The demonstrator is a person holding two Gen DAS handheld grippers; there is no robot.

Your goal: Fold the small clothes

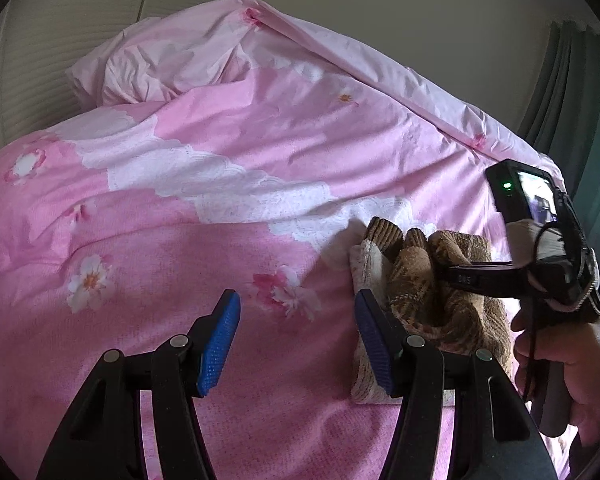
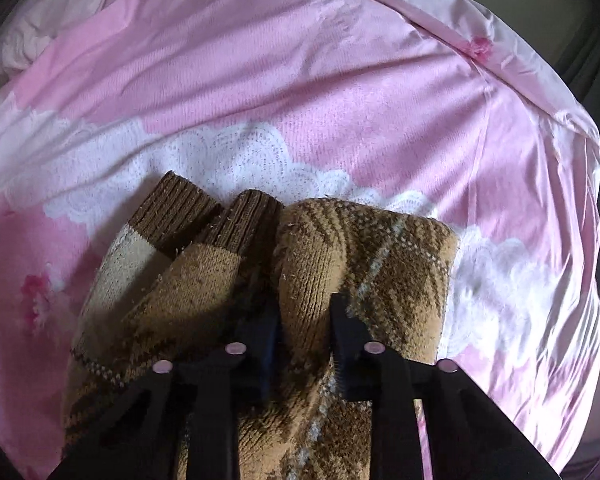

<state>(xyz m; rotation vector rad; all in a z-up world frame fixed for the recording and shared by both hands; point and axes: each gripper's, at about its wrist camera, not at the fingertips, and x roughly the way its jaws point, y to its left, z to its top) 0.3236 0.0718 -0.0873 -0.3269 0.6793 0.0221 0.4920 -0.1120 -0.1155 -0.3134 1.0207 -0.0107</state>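
Note:
A small brown and tan knitted sweater (image 1: 440, 296) with an argyle pattern lies bunched on the pink duvet, its two ribbed dark cuffs pointing away. In the right wrist view the sweater (image 2: 340, 256) fills the lower middle. My right gripper (image 2: 304, 320) is shut on a raised fold of the sweater; it also shows in the left wrist view (image 1: 456, 276), reaching in from the right. My left gripper (image 1: 298, 304) is open and empty, hovering just left of the sweater with its right blue pad (image 1: 374, 340) by the sweater's edge.
The pink floral duvet (image 1: 180, 208) covers the bed, with a rumpled pale pink pillow (image 1: 148, 64) at the back left. A wall stands behind and a green curtain (image 1: 572, 92) hangs at the right. The person's hand (image 1: 572, 368) holds the right gripper.

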